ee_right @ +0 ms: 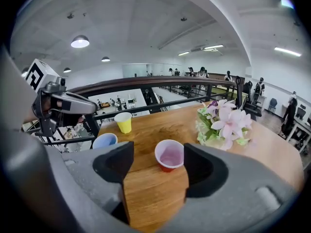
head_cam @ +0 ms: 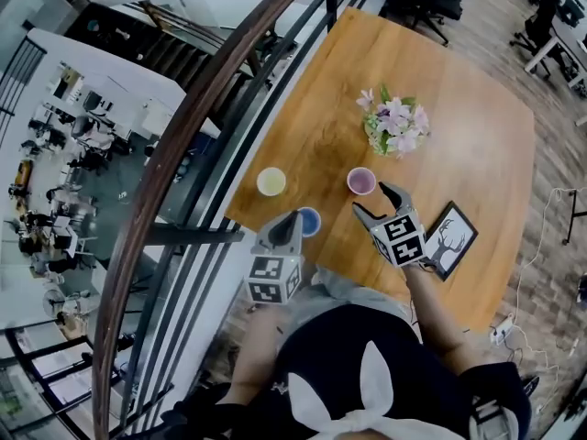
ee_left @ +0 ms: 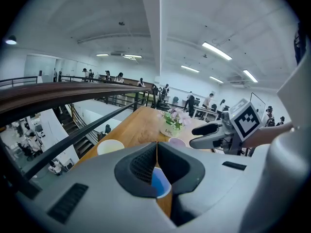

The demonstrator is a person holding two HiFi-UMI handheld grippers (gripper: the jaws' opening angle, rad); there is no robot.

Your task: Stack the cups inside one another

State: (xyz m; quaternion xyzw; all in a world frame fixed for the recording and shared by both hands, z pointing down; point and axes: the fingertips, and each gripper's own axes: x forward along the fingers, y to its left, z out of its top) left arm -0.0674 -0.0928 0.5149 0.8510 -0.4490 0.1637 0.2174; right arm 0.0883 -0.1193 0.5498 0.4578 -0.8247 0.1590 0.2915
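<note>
Three cups stand on the wooden table (head_cam: 477,126). A yellow cup (head_cam: 271,181) is at the left, a blue cup (head_cam: 309,220) near the front edge, and a red cup with a pale inside (head_cam: 361,181) to the right. My left gripper (head_cam: 293,215) is shut and empty, its tips just left of the blue cup, which shows behind the closed jaws (ee_left: 159,183). My right gripper (head_cam: 371,198) is open, just short of the red cup (ee_right: 169,155), which sits between and beyond the jaws, untouched.
A pot of pink flowers (head_cam: 395,126) stands behind the red cup. A framed picture (head_cam: 450,239) lies to the right of my right gripper. A dark railing (head_cam: 183,145) runs along the table's left edge, with a drop to a lower floor beyond it.
</note>
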